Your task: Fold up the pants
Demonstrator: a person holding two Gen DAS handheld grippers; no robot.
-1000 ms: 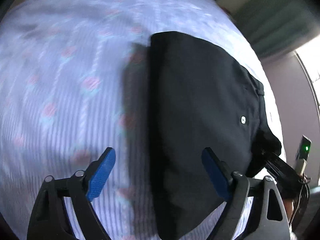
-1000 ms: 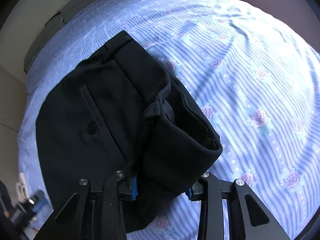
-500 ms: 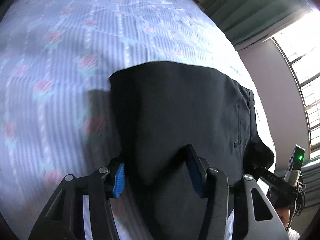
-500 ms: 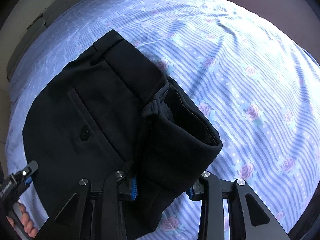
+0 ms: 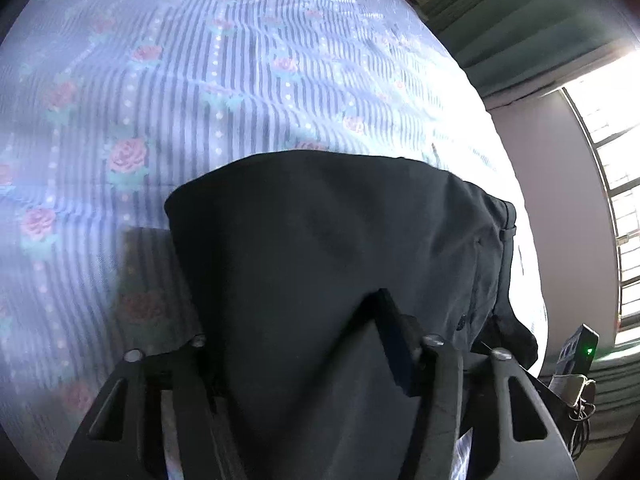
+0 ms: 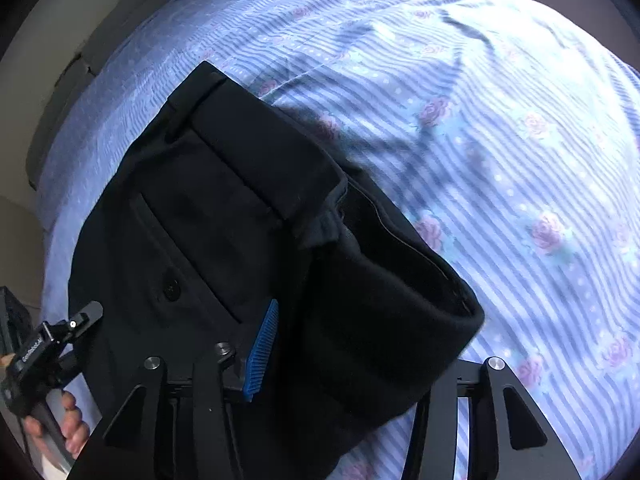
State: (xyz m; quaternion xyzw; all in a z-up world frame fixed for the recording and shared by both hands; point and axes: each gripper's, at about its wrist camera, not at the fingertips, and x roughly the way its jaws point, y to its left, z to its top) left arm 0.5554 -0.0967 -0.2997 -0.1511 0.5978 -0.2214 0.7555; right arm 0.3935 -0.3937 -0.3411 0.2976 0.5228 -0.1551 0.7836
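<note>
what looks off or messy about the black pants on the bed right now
The black pants are folded unevenly: near the waistband a thick flap bulges up and hangs open like a cuff instead of lying flat on the striped floral bedsheet. Nothing looks torn or spilled.

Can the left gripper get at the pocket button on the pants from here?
Probably yes. The left gripper has the pants bunched between its fingers, and the button sits uncovered just beside its finger; nothing else lies over it.

The left claw (image 5: 296, 344), jaws just closing, grips black pants (image 5: 340, 240) on a striped floral bedsheet (image 5: 200, 80).
</note>
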